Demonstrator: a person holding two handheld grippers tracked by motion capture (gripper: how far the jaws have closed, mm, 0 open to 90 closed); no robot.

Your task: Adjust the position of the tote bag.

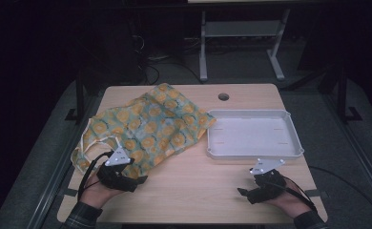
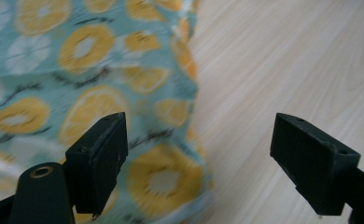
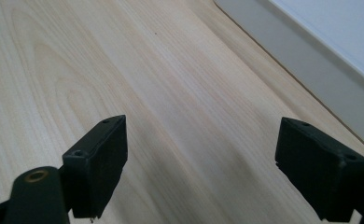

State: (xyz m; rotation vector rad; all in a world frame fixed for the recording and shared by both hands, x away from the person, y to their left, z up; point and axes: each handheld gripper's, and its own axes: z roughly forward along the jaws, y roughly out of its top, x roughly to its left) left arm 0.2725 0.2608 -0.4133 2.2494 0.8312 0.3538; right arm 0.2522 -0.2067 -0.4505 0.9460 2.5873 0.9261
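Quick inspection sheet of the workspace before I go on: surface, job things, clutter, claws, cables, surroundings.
Surface: light wooden table with a round hole near the far edge.
Job's things: teal fabric bag printed with orange slices lies flat and crumpled on the left half; shallow white rectangular plastic tray sits to its right, with nothing in it.
Clutter: nothing seen.
Grippers: left claw open, one jaw over the bag's near edge, the other over bare wood; right claw open above bare wood, beside the tray's wall.
Cables: black cable from the left claw; another from the right.
Surroundings: dark room, grey floor, white table frame behind.
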